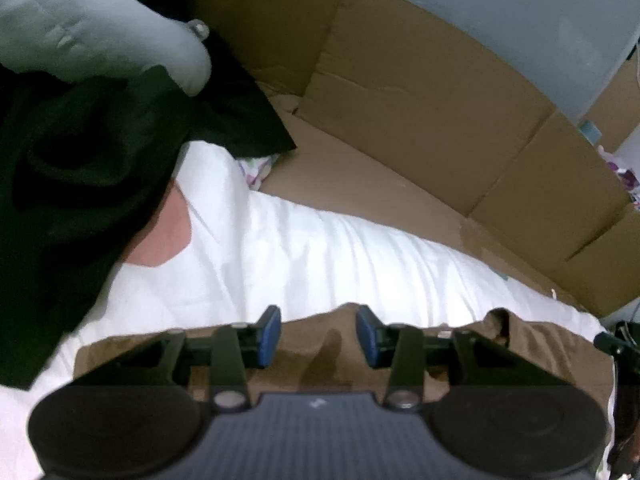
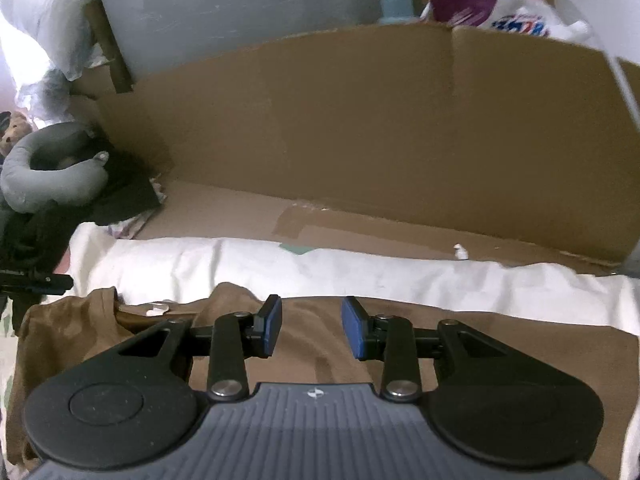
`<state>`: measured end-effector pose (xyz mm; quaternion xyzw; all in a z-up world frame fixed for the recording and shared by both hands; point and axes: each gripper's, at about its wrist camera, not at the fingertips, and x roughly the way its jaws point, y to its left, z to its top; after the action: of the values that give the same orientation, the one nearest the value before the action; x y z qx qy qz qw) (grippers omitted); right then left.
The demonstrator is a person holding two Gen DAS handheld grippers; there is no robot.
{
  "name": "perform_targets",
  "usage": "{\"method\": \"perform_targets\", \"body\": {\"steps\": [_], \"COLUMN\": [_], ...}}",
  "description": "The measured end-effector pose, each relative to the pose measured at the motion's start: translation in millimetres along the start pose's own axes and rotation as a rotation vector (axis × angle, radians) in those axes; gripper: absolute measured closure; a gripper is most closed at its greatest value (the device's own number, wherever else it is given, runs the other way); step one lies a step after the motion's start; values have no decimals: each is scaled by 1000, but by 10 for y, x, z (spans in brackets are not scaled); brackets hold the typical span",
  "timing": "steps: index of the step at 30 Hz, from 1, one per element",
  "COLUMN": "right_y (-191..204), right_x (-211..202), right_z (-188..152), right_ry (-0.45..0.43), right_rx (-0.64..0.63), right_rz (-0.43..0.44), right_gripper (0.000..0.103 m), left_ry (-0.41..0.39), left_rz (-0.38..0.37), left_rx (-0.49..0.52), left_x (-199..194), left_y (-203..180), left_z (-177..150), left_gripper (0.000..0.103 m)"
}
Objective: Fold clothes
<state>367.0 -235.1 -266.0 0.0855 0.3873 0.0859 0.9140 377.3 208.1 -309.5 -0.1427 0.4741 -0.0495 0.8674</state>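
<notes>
A brown garment (image 1: 320, 344) lies flat on top of a white garment (image 1: 304, 256) spread over a cardboard surface. My left gripper (image 1: 318, 336) is open and empty, hovering just over the brown garment's far edge. In the right wrist view the brown garment (image 2: 500, 336) shows its collar with a white label at the left (image 2: 158, 307), and the white garment (image 2: 360, 276) lies beyond it. My right gripper (image 2: 311, 330) is open and empty, over the brown garment near its far edge.
A cardboard wall (image 2: 360, 128) stands behind the clothes. A grey neck pillow (image 2: 48, 176) and dark clothes (image 1: 80, 168) lie at the left. The other gripper's black tip (image 2: 36, 280) shows at the left edge. Packages (image 2: 500, 12) sit behind the cardboard.
</notes>
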Motion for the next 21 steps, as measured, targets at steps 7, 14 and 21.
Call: {"method": "perform_targets", "body": {"steps": [7, 14, 21], "right_y": [101, 182, 410], "right_x": [210, 425, 767], "right_z": [85, 265, 294], "right_ry": [21, 26, 95], "right_rx": [-100, -146, -220], "right_rz": [-31, -29, -3], "right_gripper": [63, 63, 63], "left_ry": [-2, 8, -11], "left_rz": [0, -1, -8], "left_rx": [36, 105, 91], "left_x": [44, 127, 348], "left_y": [35, 12, -30], "left_z": [74, 85, 151], "left_gripper": [59, 60, 60]}}
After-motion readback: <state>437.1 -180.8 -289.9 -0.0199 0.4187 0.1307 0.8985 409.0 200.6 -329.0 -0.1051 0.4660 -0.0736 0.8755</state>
